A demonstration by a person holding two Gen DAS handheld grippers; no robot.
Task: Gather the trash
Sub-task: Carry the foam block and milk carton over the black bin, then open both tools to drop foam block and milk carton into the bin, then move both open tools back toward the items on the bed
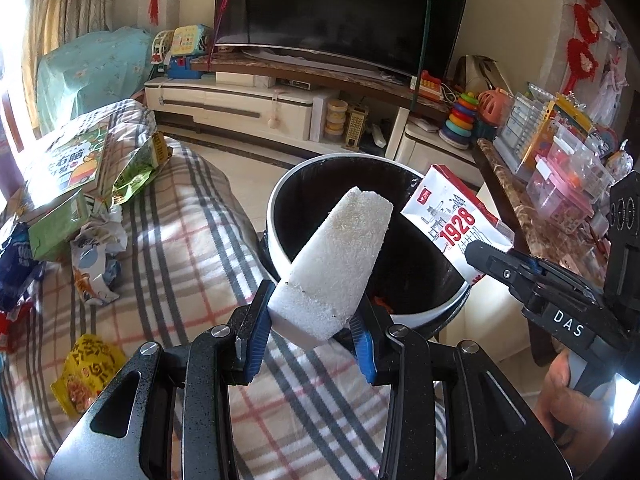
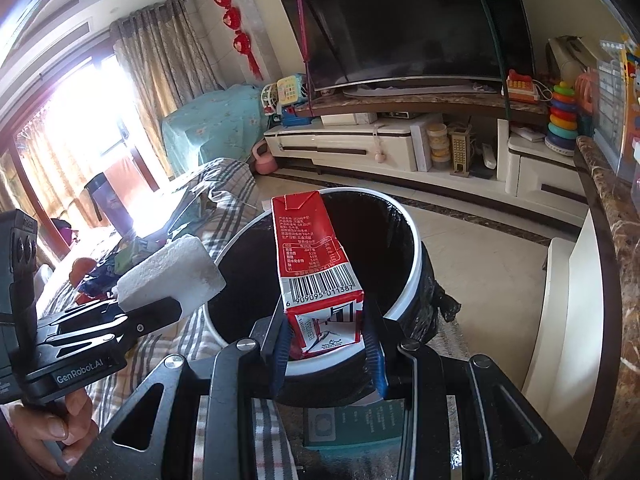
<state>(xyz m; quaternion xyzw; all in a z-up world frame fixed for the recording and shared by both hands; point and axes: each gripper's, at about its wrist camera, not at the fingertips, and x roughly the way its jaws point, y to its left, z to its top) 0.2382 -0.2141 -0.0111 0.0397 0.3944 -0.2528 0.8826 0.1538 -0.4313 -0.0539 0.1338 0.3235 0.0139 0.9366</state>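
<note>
My left gripper is shut on a white foam block and holds it tilted over the near rim of a round bin with a white rim and black liner. My right gripper is shut on a red and white milk carton, held over the same bin. The carton and right gripper show at the bin's right in the left wrist view. The foam block and left gripper show at left in the right wrist view.
A plaid-covered sofa left of the bin carries several wrappers: a yellow packet, a crumpled white bag, green boxes. A marble-topped table with plastic boxes stands right. A TV stand is behind.
</note>
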